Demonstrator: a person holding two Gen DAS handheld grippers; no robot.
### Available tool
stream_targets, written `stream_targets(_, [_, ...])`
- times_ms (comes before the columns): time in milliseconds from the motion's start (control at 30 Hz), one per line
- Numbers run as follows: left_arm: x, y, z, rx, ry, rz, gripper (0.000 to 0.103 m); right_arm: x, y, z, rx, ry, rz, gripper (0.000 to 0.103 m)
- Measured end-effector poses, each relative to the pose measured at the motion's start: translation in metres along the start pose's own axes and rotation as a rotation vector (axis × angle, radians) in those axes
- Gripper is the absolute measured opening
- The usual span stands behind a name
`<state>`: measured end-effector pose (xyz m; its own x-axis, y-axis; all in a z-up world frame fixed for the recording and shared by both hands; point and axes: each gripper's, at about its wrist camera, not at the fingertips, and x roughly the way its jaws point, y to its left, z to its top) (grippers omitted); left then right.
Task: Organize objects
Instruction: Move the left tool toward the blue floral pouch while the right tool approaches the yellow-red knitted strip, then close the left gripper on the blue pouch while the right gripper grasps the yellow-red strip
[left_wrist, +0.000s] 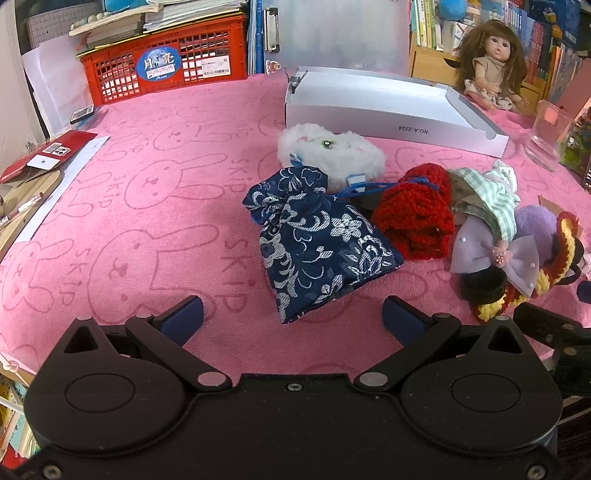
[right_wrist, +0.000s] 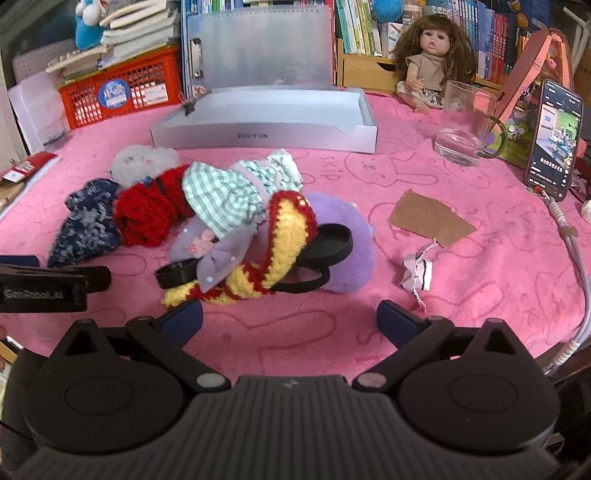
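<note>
A heap of small soft items lies on the pink rabbit-print cloth (left_wrist: 147, 221). A blue brocade drawstring pouch (left_wrist: 317, 243) lies nearest my left gripper (left_wrist: 291, 317), which is open just short of it. Behind the pouch lie a white fluffy toy (left_wrist: 332, 147), a red knitted piece (left_wrist: 413, 214), green checked doll clothes (right_wrist: 221, 192), a lilac bow (right_wrist: 218, 258) and a yellow-and-red knitted scarf (right_wrist: 284, 236) over a purple plush (right_wrist: 347, 229). My right gripper (right_wrist: 290, 317) is open just in front of the scarf. A shallow white box (right_wrist: 266, 122) stands open behind the heap.
A doll (right_wrist: 432, 62), a glass mug (right_wrist: 465, 125) and a propped phone (right_wrist: 554, 140) stand at the right. A cardboard scrap (right_wrist: 428, 218) and crumpled paper (right_wrist: 417, 273) lie on the cloth. A red crate (left_wrist: 166, 62) with books stands at the back left.
</note>
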<state>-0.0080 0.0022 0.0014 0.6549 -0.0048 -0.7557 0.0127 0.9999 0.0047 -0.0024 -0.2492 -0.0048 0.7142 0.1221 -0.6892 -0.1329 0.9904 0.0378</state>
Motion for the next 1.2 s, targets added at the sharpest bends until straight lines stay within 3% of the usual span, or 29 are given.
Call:
stream_targets(267, [-0.009,0.010,0.002,-0.046,-0.003,-0.047,0.103,-0.019,0.009,0.003,-0.032,-0.081,0.043,0.091])
stream_targets(400, [-0.018,0.019,0.007,-0.106,-0.038,-0.104,0.103,-0.022,0.010,0.003,-0.032,-0.088,0.046,0.077])
stream_targets(600, [-0.025,0.022,0.012,-0.108,-0.088,-0.096,0.103,-0.023,0.009,0.005,-0.027,-0.088,0.023,0.054])
stream_targets(833, [-0.025,0.022,0.014,-0.098,-0.099,-0.098,0.089,-0.022,0.011,0.005,-0.036,-0.088,0.021,0.039])
stream_targets(1033, [-0.019,0.020,0.018,-0.085,-0.100,-0.102,0.079,-0.019,0.016,0.005,-0.055,-0.084,0.025,0.037])
stream_targets(1200, [-0.014,0.016,0.022,-0.070,-0.105,-0.099,0.079,-0.015,0.019,0.005,-0.074,-0.072,0.035,0.038])
